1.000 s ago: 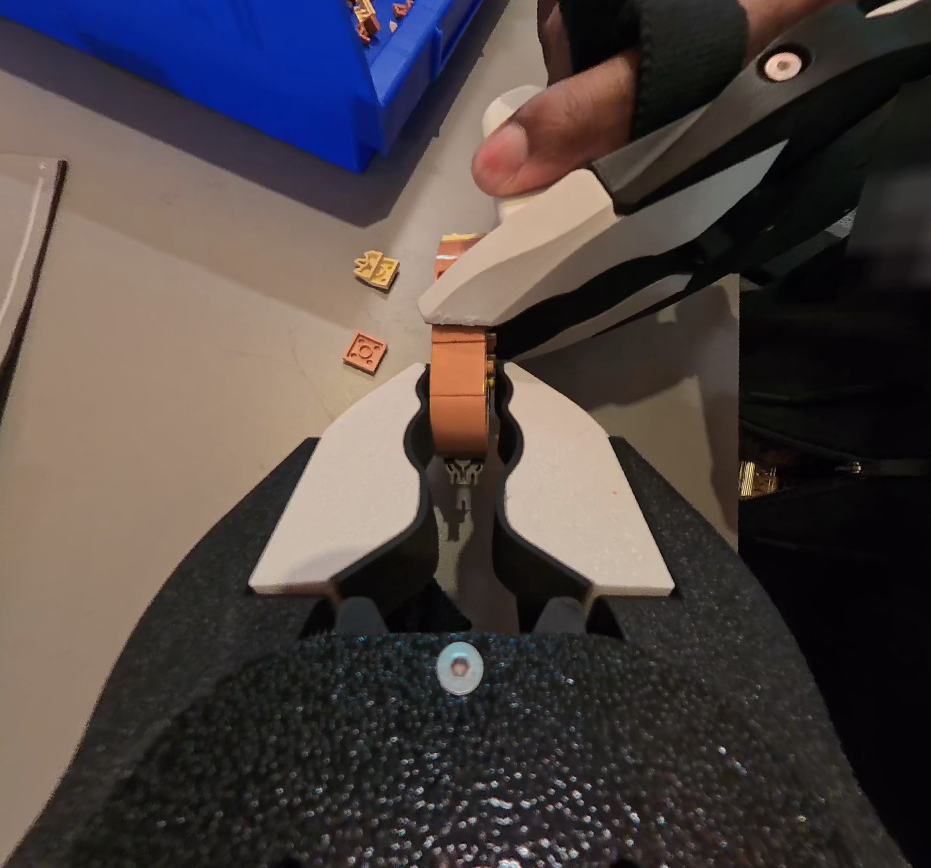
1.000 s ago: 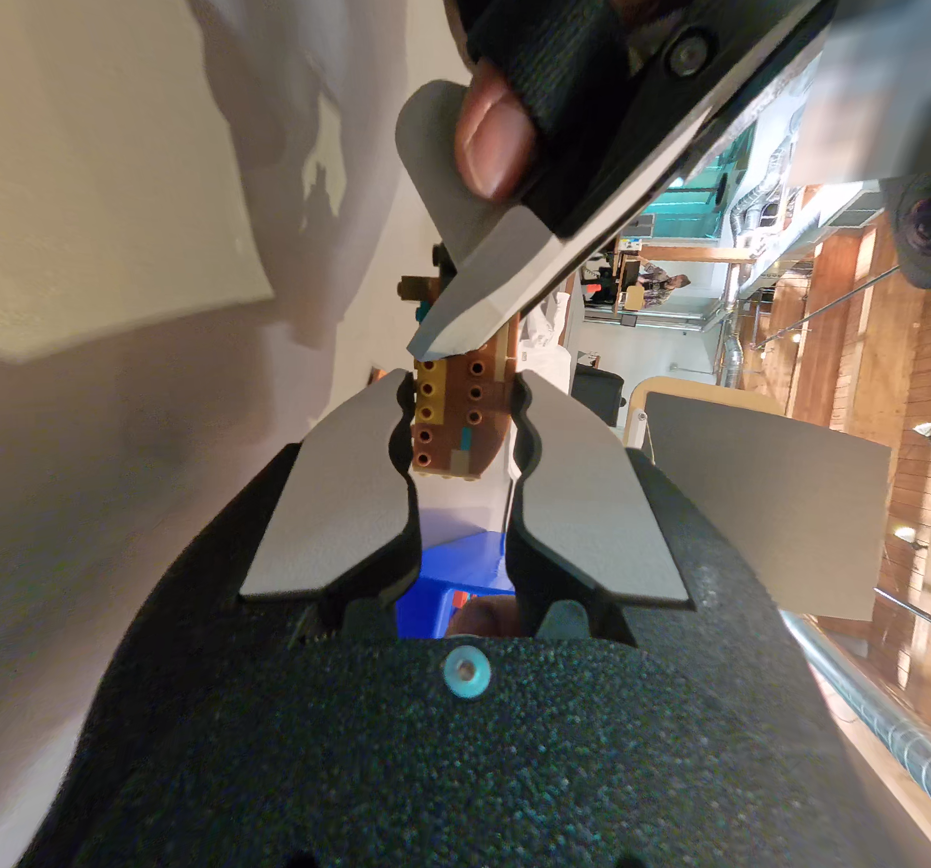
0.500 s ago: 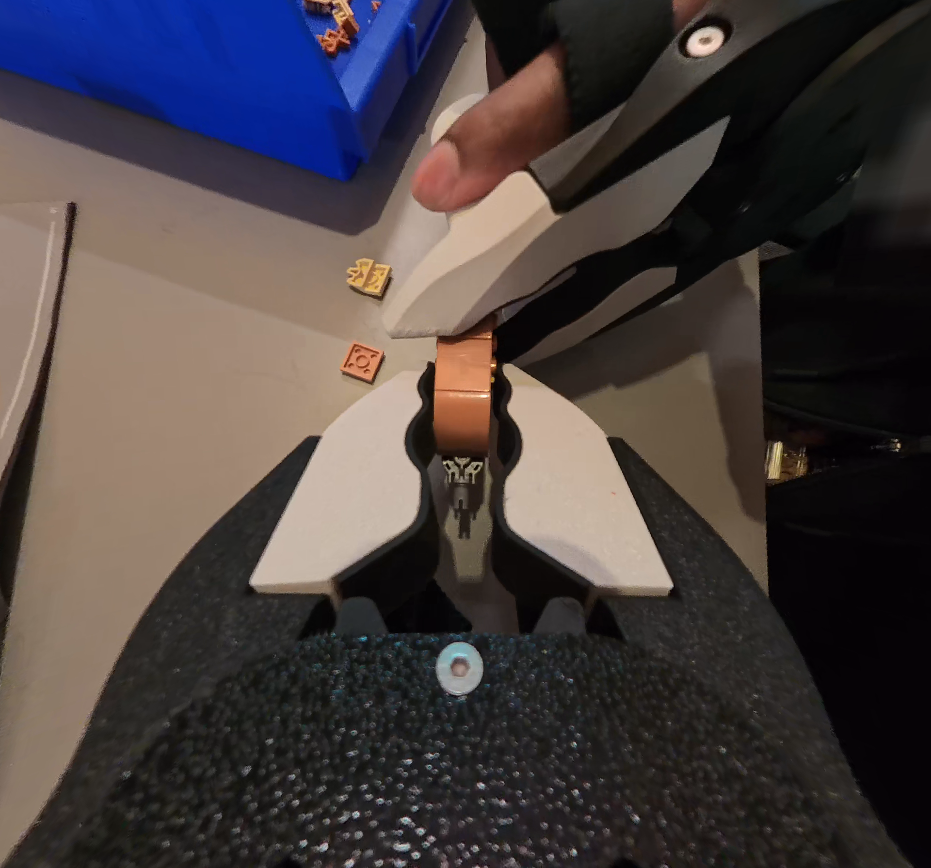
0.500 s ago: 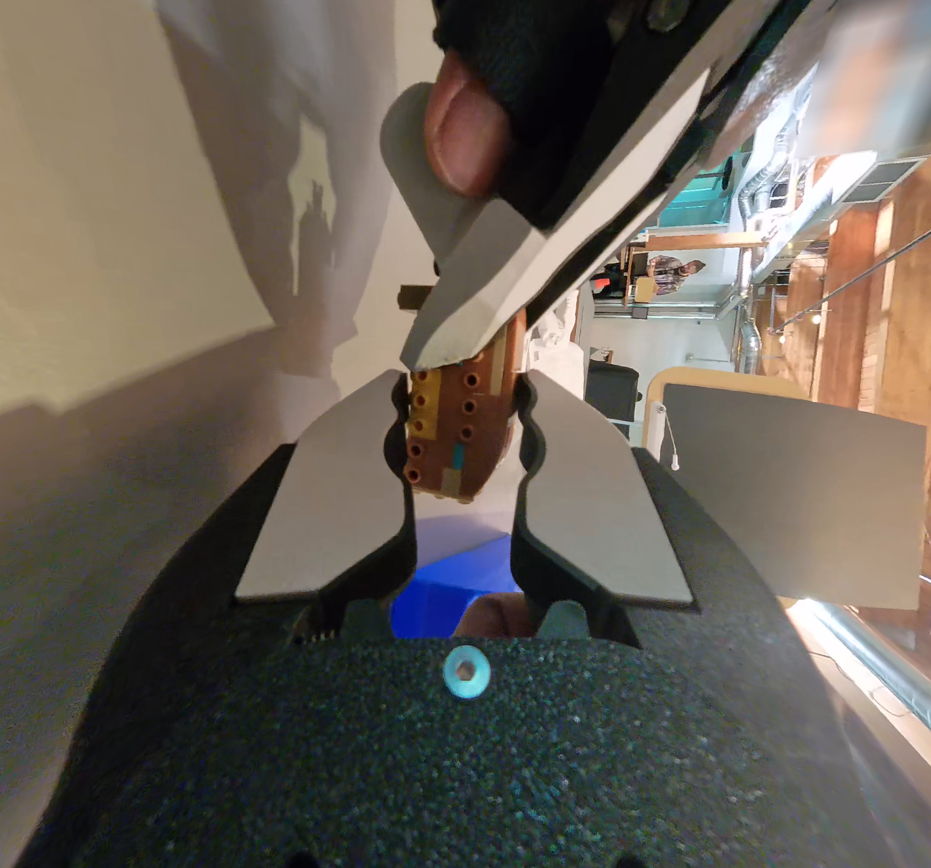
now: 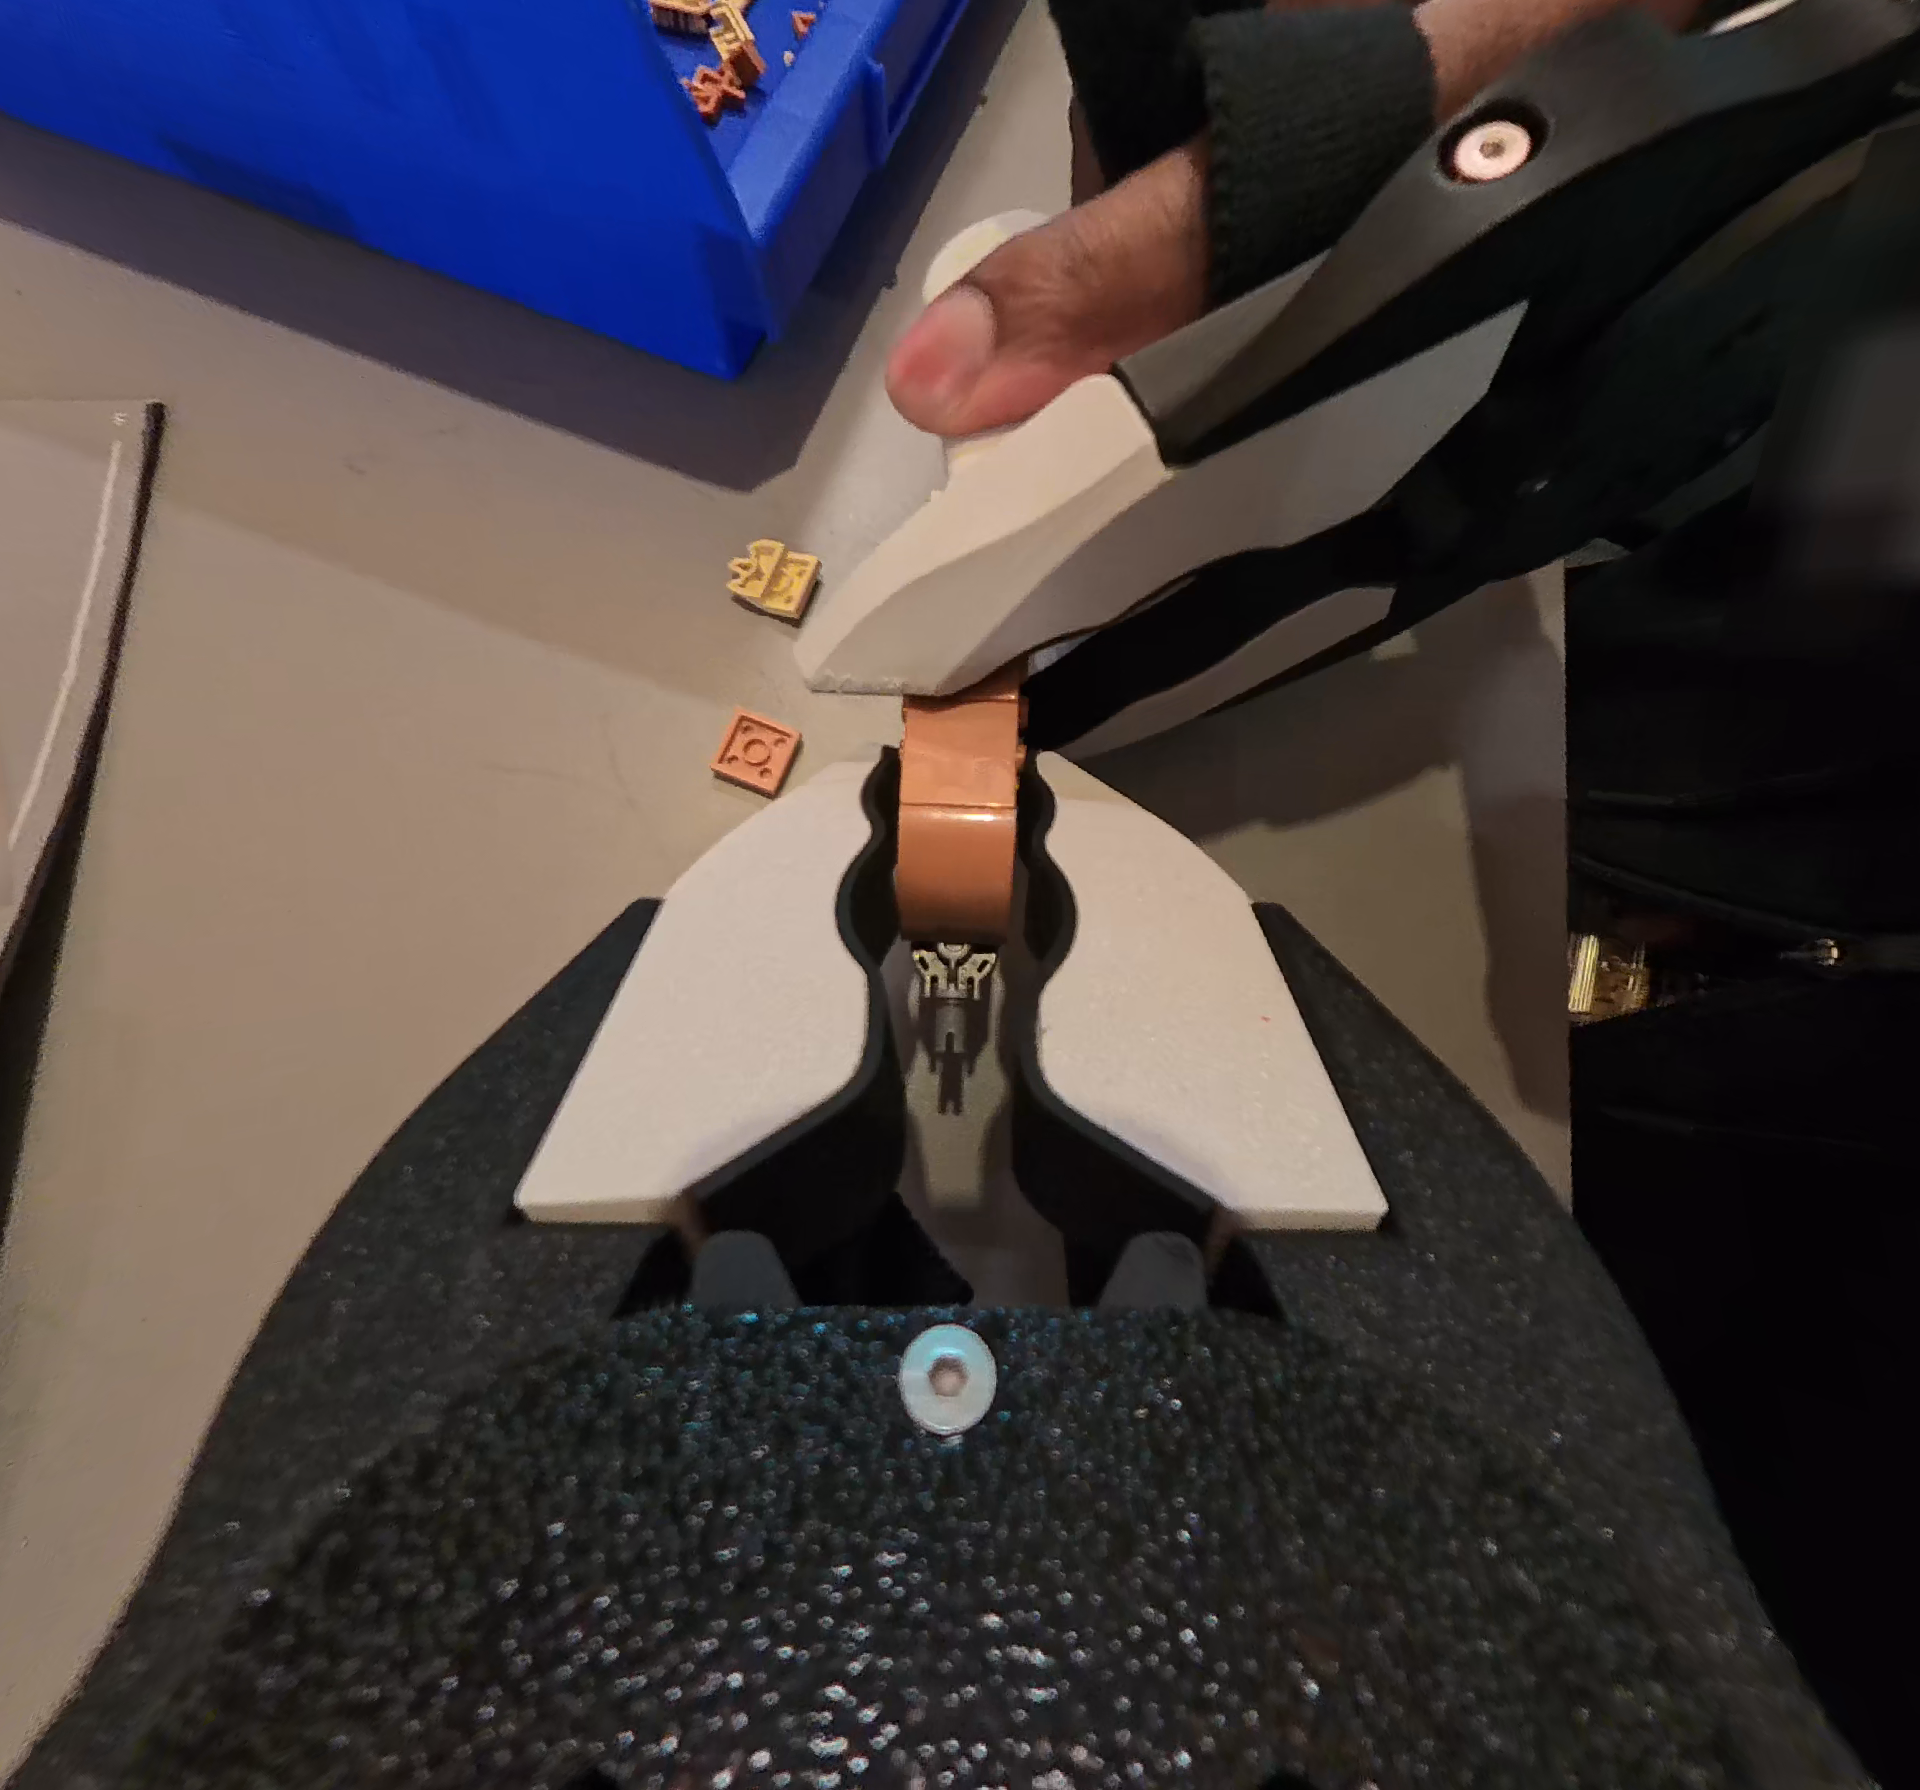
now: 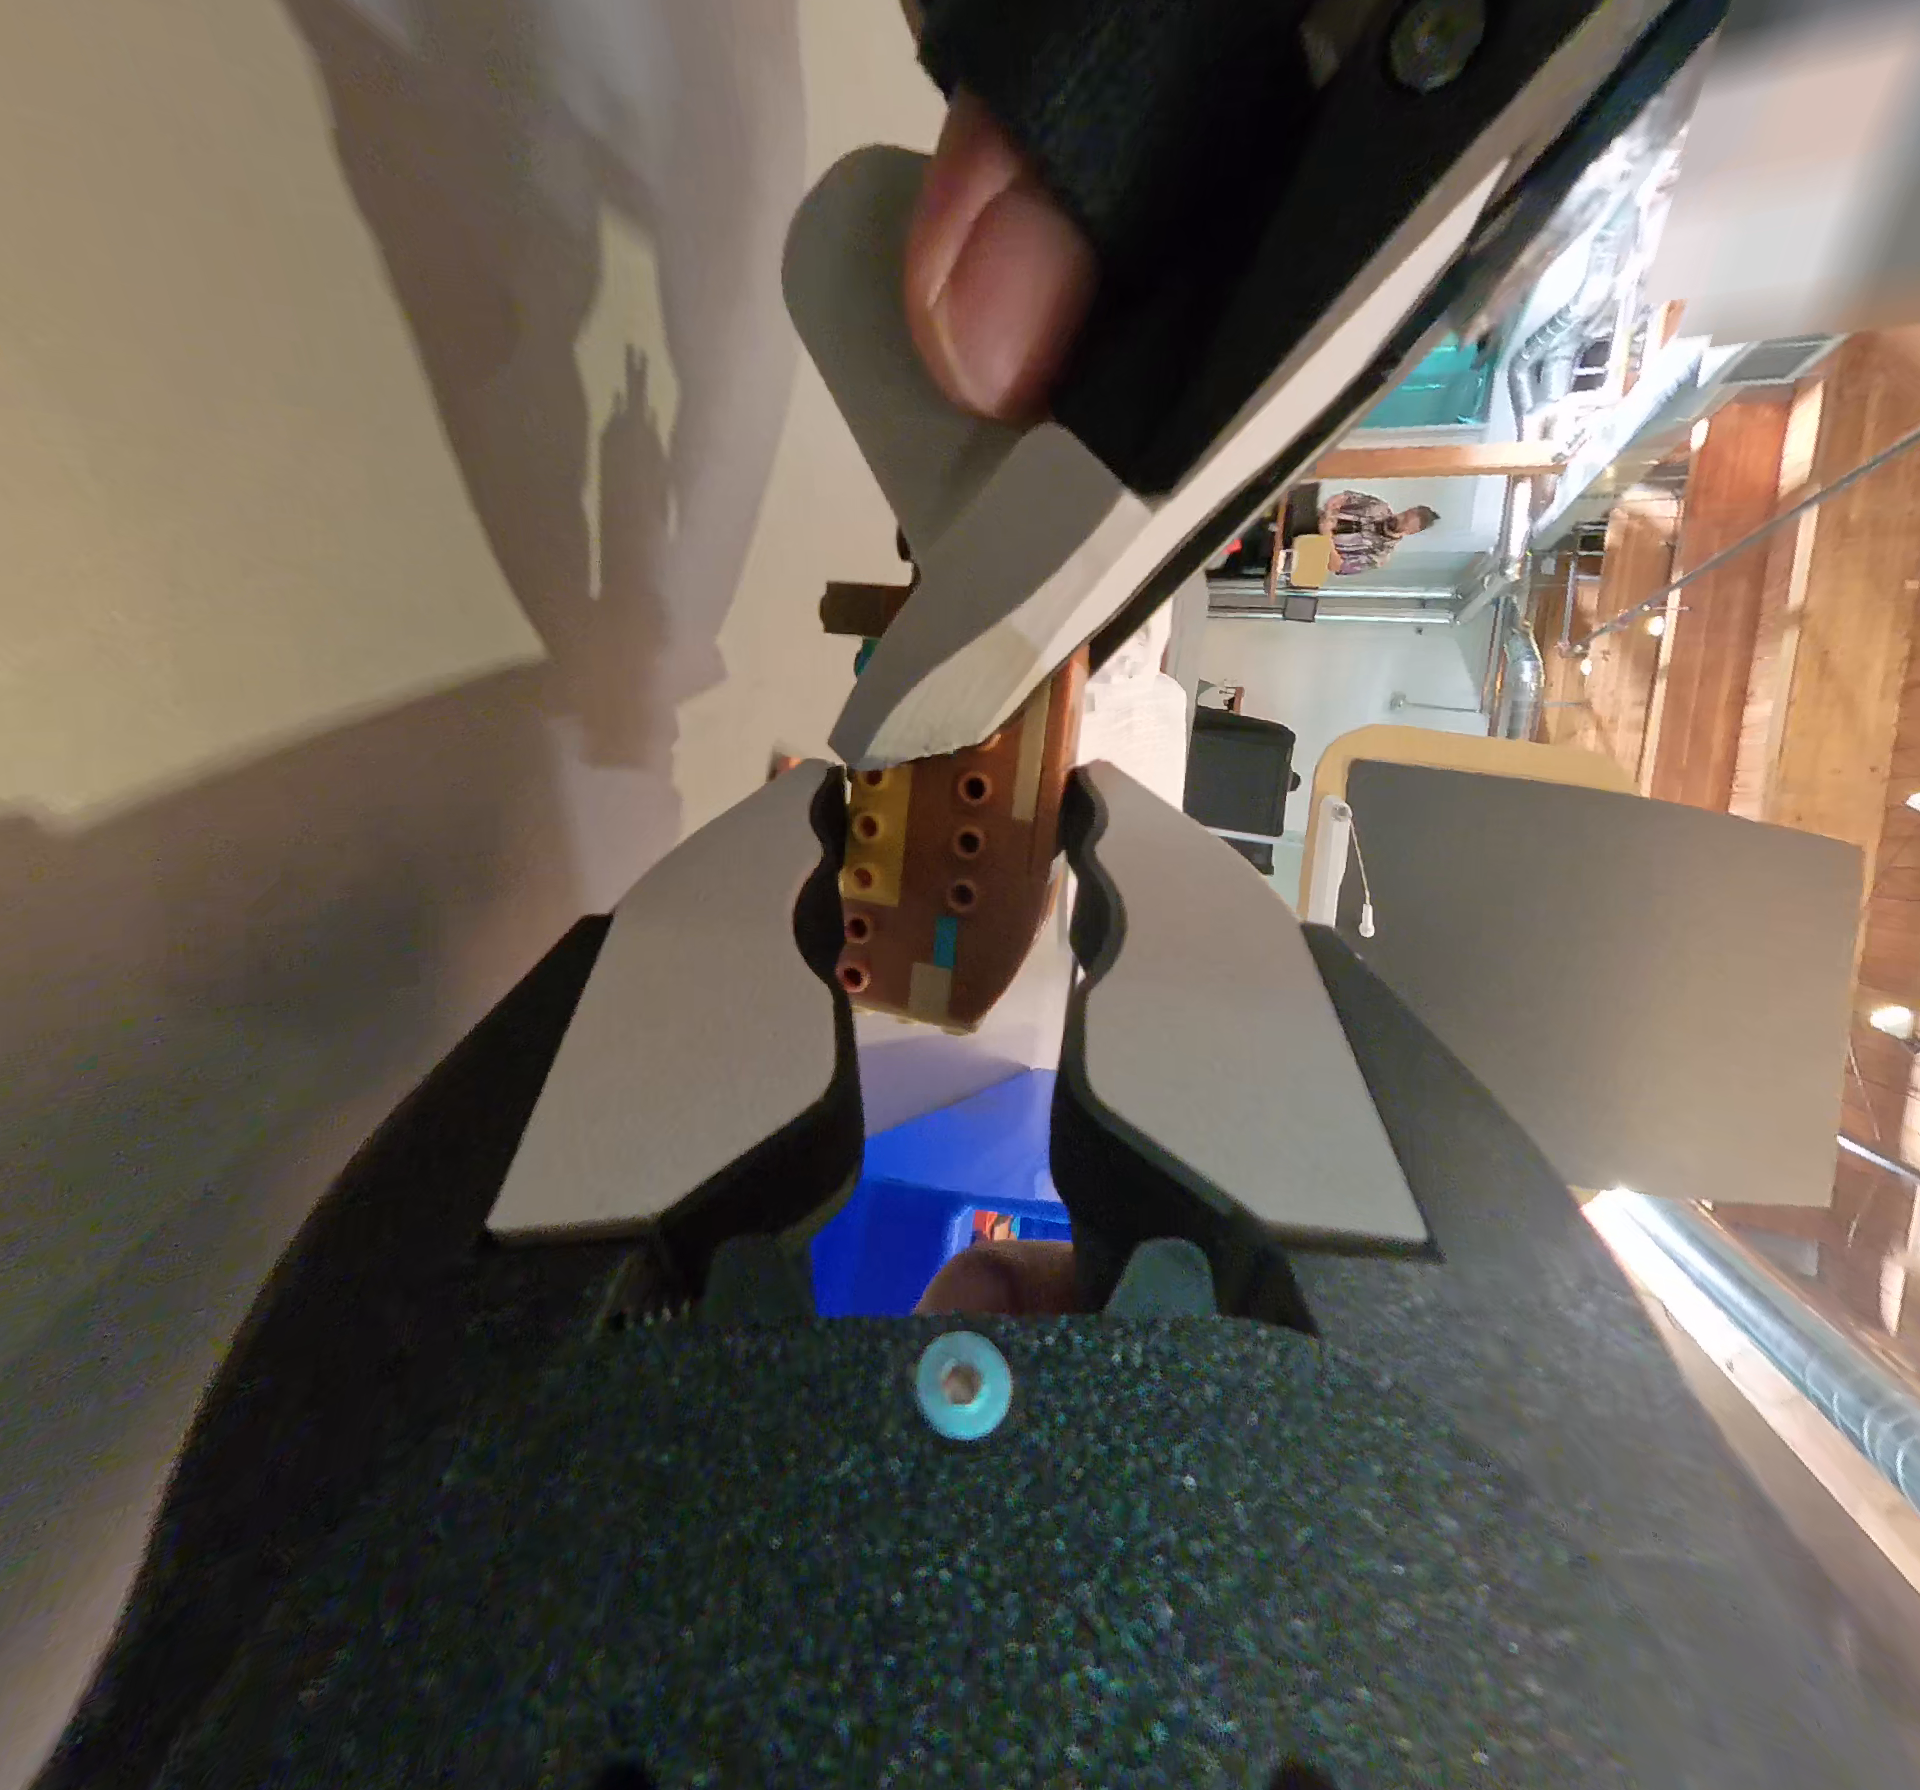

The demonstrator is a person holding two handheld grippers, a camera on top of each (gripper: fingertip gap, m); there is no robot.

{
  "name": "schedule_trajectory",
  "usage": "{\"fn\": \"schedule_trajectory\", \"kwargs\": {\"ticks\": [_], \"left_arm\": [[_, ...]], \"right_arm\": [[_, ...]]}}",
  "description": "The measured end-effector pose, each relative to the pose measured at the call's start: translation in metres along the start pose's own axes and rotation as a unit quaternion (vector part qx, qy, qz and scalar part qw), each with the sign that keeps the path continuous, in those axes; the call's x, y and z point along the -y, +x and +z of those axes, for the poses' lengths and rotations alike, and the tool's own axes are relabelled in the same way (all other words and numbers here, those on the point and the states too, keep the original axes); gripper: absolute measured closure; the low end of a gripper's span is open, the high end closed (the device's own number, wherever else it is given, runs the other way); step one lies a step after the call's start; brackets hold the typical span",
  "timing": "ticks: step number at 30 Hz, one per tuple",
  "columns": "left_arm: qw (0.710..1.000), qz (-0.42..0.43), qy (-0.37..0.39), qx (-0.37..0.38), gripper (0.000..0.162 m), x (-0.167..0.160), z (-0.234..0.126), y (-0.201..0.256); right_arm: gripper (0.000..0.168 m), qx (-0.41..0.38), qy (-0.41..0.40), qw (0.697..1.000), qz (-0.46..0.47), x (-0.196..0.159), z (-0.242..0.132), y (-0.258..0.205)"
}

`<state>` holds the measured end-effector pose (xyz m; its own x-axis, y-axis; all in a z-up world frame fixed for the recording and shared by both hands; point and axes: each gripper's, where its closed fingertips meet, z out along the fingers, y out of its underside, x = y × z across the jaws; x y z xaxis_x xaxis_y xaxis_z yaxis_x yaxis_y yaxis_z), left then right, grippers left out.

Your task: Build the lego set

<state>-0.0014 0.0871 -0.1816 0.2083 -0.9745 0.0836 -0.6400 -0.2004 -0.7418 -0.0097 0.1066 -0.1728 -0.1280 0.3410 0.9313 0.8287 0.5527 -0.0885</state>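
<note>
Lego model (image 5: 954, 841), brown w/ rounded end, sits clamped between fingertips of left claw (image 5: 954, 805), held up above grey table (image 5: 364, 909). Right claw (image 6: 951, 867) comes in from the right & above; its fingers flank the model's far end, one pad (image 6: 717, 961) touching the yellow-and-brown studded side, other pad apart w/ a visible gap, so its jaws stand released, not gripping. Person's thumb (image 5: 997, 338) rests on right claw's upper finger. Ahead-left of left claw, two loose pieces lie on the table: orange square tile (image 5: 755, 751) nearer, tan piece (image 5: 775, 579) just beyond. Farther ahead-left, blue bin (image 5: 416, 78) holds more small brown bits. Grey mat edge (image 5: 62, 597) at far left.
</note>
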Motion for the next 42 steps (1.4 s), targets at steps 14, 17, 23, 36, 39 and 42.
{"fn": "schedule_trajectory", "kwargs": {"ticks": [14, 17, 23, 36, 39, 42], "left_arm": [[0.996, -0.074, 0.010, -0.043, 0.142, -0.007, 0.002, -0.001], [0.996, -0.077, 0.002, -0.043, 0.142, -0.008, 0.002, 0.000], [0.996, -0.080, -0.012, -0.047, 0.140, -0.012, 0.004, 0.002], [0.992, 0.000, 0.121, -0.038, 0.099, 0.000, -0.032, -0.001], [0.981, 0.059, 0.184, -0.030, 0.104, 0.006, -0.043, -0.002], [0.969, 0.117, 0.217, -0.025, 0.108, 0.009, -0.046, 0.002]], "right_arm": [[0.126, 0.002, 0.011, 1.000, 0.012, 0.000, 0.001, -0.006], [0.130, 0.008, 0.016, 1.000, 0.016, 0.001, 0.001, -0.006], [0.130, 0.043, 0.014, 0.998, 0.033, 0.002, 0.001, -0.012], [0.130, 0.156, 0.095, 0.922, 0.341, 0.005, -0.004, 0.000], [0.130, 0.195, 0.123, 0.886, 0.403, 0.012, -0.007, 0.001], [0.130, 0.221, 0.151, 0.852, 0.451, 0.020, -0.009, 0.006]]}}
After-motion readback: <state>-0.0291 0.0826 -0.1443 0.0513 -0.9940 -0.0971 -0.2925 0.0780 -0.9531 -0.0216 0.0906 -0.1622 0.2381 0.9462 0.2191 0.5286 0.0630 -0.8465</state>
